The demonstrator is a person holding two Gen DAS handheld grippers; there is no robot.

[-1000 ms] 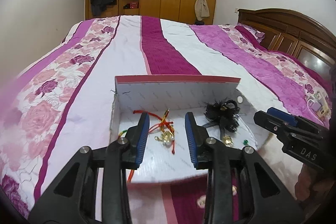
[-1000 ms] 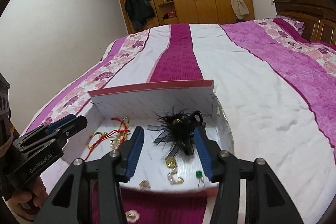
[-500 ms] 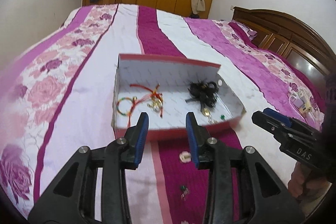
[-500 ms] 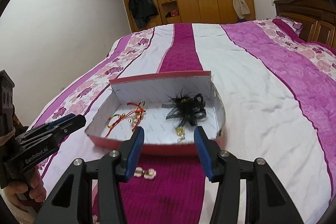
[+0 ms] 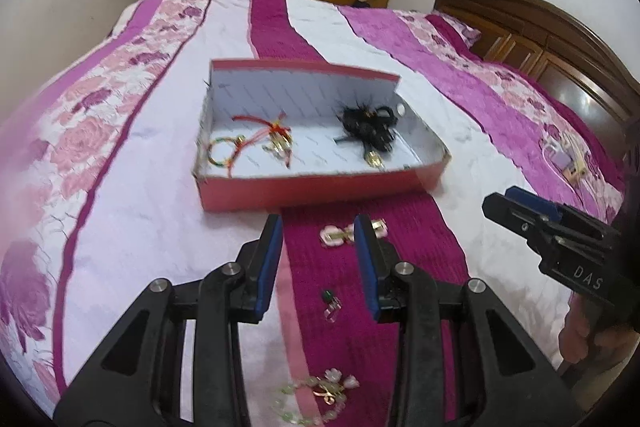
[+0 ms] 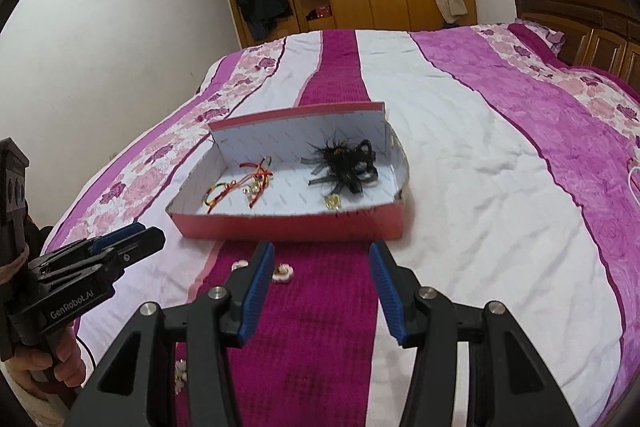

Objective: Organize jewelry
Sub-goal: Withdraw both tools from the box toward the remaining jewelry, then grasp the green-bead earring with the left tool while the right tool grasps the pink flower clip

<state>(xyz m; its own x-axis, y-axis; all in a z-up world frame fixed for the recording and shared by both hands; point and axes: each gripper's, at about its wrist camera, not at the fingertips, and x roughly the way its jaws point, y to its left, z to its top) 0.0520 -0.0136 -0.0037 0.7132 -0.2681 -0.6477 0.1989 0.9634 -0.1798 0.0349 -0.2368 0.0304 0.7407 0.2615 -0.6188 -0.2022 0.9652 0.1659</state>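
Red cardboard box (image 5: 320, 183) on the striped bedspread (image 5: 120, 187), already holding a red cord bracelet (image 5: 256, 139) and a black feather clip (image 5: 366, 123). Loose pieces lie on the magenta stripe in front of it: a pink flower clip (image 5: 340, 235), a green-stone earring (image 5: 329, 301), a pale bead necklace (image 5: 320, 393). Left gripper (image 5: 316, 247) and right gripper (image 6: 322, 277), fingers spread, hold nothing. Likely step: reaching for the next piece; the left must lower and close around the flower clip.

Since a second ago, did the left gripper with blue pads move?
Yes. The left gripper has pulled back from over the red cardboard box, toward the bed's near edge; it is now over the dark magenta stripe.
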